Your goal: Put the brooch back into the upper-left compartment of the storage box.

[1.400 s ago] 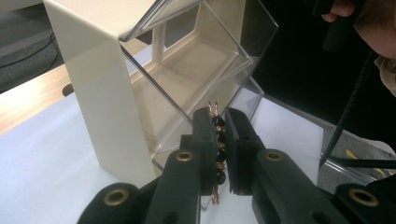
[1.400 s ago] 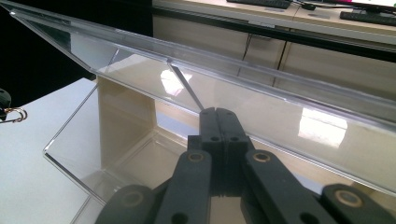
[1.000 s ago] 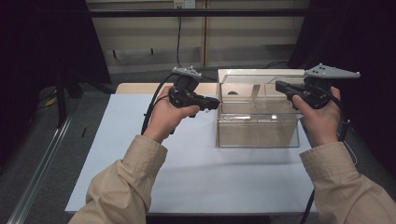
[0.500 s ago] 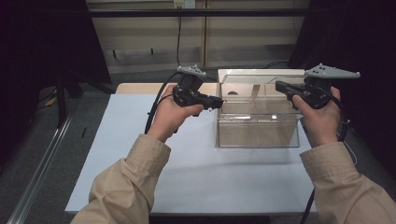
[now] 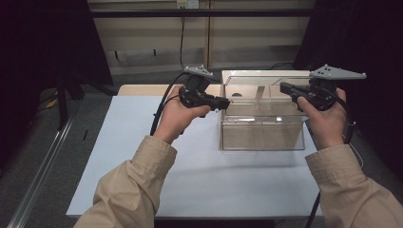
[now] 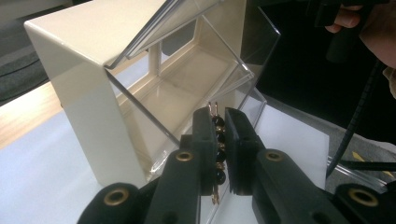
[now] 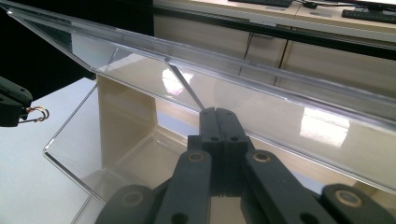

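Observation:
A clear box [image 5: 263, 129] with a cream back wall [image 6: 84, 88] stands on the white table top, right of centre. Its clear lid [image 7: 280, 100] is tilted up and open. My left gripper [image 5: 228, 102] is at the box's left wall near the top. It is shut on a short string of black beads [image 6: 218, 139] on gold wire, whose gold hook [image 7: 36, 113] sticks out past the jaw tips. My right gripper [image 7: 217, 112] is at the box's upper right [image 5: 285, 88], its jaws pressed together at the lid's edge, where a thin clear tab meets them.
A white sheet [image 5: 142, 161] covers the table, with a strip of wood [image 5: 142, 89] bare at the back. Cables trail from both grippers. Beige cabinets [image 5: 157, 33] stand behind the table, and dark floor lies to the left.
My left gripper has moved slightly right with the beads, up to the box's left wall. The right gripper and the lid have stayed put.

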A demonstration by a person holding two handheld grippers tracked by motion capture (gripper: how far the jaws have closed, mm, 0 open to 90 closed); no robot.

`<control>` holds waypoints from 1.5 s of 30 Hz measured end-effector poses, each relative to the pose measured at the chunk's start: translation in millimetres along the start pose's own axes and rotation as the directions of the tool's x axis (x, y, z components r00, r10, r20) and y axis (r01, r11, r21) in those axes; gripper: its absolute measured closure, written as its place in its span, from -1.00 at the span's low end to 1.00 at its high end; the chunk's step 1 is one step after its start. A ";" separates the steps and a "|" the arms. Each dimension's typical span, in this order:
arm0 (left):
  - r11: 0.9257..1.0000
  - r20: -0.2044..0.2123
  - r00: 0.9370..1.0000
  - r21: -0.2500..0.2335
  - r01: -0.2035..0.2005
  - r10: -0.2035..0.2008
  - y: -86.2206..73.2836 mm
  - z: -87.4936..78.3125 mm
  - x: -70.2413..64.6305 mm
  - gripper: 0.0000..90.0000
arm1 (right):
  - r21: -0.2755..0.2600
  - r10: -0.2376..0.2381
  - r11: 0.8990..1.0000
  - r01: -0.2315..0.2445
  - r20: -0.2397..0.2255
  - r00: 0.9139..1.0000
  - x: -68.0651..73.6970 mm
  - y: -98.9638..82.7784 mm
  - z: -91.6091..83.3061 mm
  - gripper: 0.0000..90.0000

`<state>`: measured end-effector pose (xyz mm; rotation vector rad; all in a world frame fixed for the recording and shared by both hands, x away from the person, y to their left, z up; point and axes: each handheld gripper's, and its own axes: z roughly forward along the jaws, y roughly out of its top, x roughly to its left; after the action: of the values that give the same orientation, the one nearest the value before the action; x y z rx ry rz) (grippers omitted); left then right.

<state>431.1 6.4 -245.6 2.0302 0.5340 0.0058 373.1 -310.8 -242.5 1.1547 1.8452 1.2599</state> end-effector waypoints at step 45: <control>1.000 -0.030 0.999 -0.019 -0.017 0.017 8.0 16.5 -1.3 0.86 | -0.002 0.003 1.000 -0.003 -0.006 1.000 0.2 -0.1 0.4 1.00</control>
<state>436.5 -11.1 -247.0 2.0189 0.5335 0.0513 373.3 -310.5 -242.7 1.1545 1.8469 1.2677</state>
